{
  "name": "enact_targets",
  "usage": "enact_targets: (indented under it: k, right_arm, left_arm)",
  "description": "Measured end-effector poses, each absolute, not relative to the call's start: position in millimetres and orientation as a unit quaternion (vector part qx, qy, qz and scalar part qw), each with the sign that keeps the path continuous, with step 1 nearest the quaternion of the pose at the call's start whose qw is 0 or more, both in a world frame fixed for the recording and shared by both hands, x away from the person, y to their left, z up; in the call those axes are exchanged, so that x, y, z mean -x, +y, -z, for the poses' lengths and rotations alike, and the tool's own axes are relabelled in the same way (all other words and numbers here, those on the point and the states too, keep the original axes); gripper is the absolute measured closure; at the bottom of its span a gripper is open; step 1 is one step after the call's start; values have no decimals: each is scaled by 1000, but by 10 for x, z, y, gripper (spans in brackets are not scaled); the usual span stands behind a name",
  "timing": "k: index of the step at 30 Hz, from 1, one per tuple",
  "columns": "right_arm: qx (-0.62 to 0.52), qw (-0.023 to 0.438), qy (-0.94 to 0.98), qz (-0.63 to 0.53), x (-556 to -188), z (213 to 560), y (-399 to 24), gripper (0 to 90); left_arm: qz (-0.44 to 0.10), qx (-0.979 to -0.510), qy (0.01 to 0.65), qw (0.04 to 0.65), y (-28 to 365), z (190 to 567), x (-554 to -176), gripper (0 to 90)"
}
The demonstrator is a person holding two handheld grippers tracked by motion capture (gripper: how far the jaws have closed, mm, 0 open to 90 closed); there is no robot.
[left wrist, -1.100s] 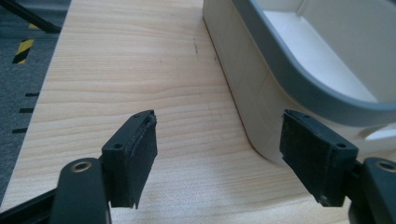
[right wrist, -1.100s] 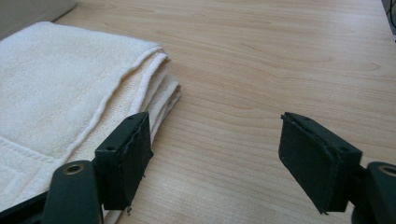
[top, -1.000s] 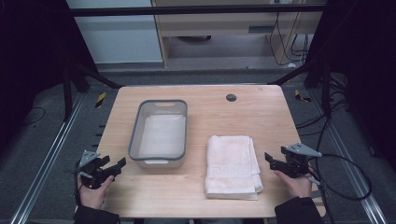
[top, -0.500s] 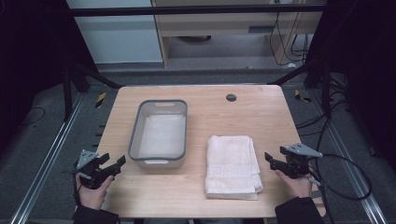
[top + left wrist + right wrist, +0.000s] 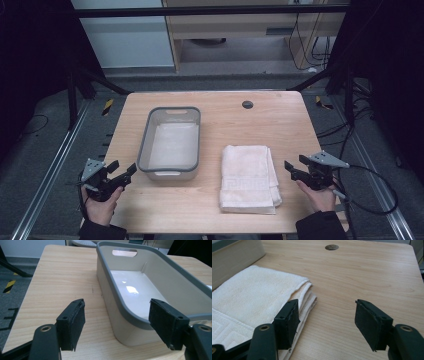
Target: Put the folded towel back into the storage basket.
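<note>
wood counter [image 5: 225, 125] in a dark room
bin [image 5: 170, 142] beside towel [image 5: 247, 177]; left tool [image 5: 122, 175] released, right tool [image 5: 295, 169] released, just been closing on nothing

Both of the person's forearms are showing dark sleeves down to the wrist. The left gripper [image 5: 120, 175] and right gripper [image 5: 296, 168] are wearing black bodies, grey three-cornered plates on top, black fabric-like pads on the jaws, round rivets, and black cables trailing away.
</note>
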State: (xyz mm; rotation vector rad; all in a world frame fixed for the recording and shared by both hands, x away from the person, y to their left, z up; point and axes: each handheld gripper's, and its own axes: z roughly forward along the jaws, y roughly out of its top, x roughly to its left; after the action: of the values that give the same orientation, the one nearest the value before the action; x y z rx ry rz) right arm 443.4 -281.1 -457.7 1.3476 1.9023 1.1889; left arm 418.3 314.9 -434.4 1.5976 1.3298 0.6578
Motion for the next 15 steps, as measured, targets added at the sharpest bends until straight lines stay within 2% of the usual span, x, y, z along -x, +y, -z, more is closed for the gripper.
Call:
enact_targets:
  k: [15]
  right_arm:
    - [-488, 258, 699, -455, -4503, 4335, -2816, 371]
  left_arm:
    - [-275, -651, 524, 475, 2990, 4103, -4278, 301]
